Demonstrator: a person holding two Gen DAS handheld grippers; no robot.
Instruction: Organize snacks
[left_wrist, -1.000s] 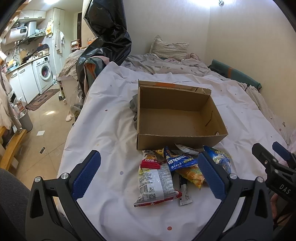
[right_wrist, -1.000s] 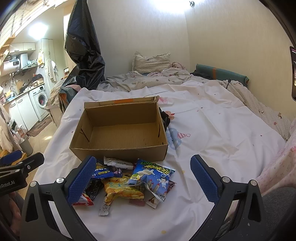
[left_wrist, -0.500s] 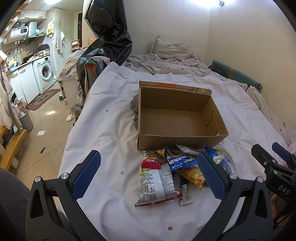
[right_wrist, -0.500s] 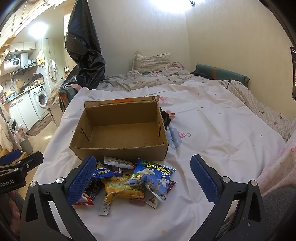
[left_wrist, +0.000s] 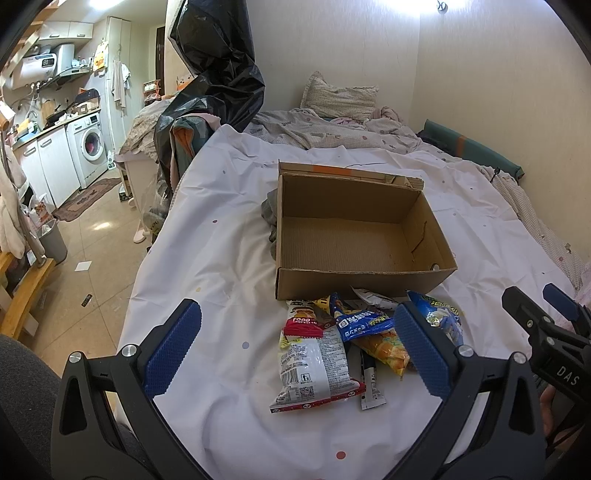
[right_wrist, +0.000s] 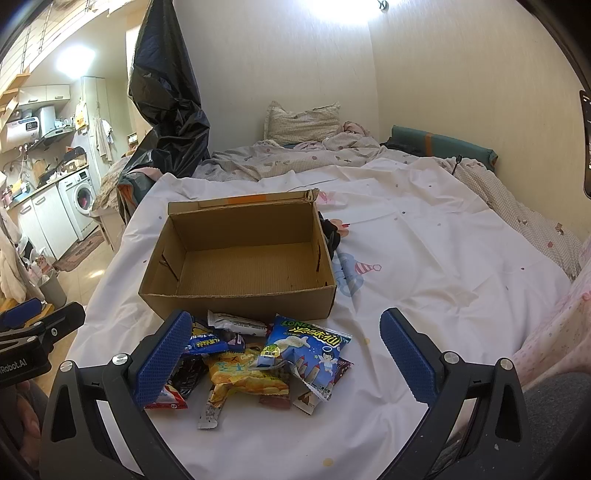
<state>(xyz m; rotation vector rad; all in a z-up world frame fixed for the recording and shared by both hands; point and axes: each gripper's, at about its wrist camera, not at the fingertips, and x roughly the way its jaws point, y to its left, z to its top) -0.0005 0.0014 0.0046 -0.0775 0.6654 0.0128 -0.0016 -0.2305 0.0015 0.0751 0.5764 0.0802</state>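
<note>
An empty cardboard box (left_wrist: 354, 236) (right_wrist: 243, 258) stands open on the white bedsheet. Just in front of it lies a heap of snack packets: a white and red packet (left_wrist: 314, 365), a blue packet (left_wrist: 360, 323), a yellow packet (right_wrist: 243, 373) and a blue cartoon packet (right_wrist: 306, 345). My left gripper (left_wrist: 295, 350) hovers open over the near side of the heap, holding nothing. My right gripper (right_wrist: 284, 358) is open too, above the heap, with nothing between its fingers. In the left wrist view the right gripper (left_wrist: 554, 336) shows at the right edge.
A white sheet (right_wrist: 424, 266) covers the bed, with a pillow (right_wrist: 303, 123) and rumpled bedding at the far end. A black plastic bag (left_wrist: 218, 74) hangs at the bed's left side. Beyond the bed's left edge is the floor, with a washing machine (left_wrist: 90, 147).
</note>
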